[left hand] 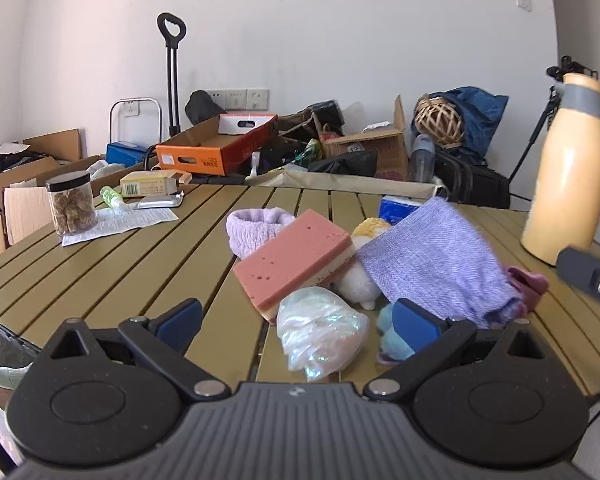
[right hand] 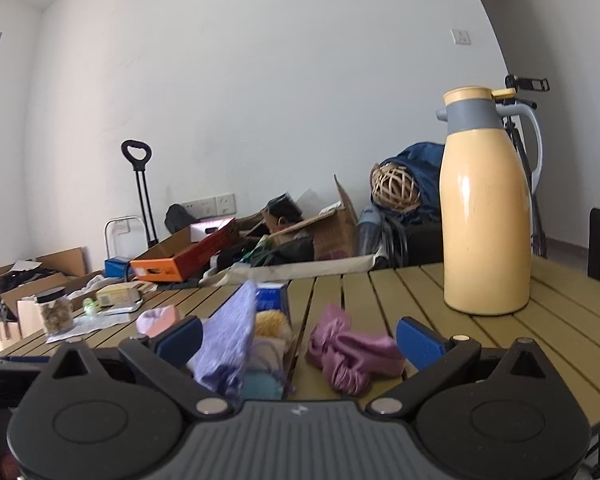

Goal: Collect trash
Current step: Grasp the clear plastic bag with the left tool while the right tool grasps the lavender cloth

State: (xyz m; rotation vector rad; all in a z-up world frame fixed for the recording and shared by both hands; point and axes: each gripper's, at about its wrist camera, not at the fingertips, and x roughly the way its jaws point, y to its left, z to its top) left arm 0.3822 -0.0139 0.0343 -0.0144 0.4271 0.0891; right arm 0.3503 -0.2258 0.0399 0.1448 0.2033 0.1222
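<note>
A pile lies on the slatted table [left hand: 100,264]. In the left wrist view I see a crumpled clear plastic bag [left hand: 320,334], a pink sponge [left hand: 294,260], a purple knit cloth [left hand: 436,264], a lilac towel roll [left hand: 256,228] and a white plush toy [left hand: 358,284]. My left gripper [left hand: 298,322] is open, its fingers on either side of the plastic bag. My right gripper [right hand: 298,338] is open just in front of a crumpled pink cloth [right hand: 352,354] and the purple knit cloth [right hand: 228,344]. Part of the right gripper [left hand: 588,276] shows at the right edge.
A tall yellow thermos [right hand: 486,208] stands on the table's right side. A jar of snacks [left hand: 70,208], a small box [left hand: 148,188], a foil pack and paper sheets sit at the far left. Cardboard boxes, bags and a trolley handle [left hand: 172,76] crowd the floor behind.
</note>
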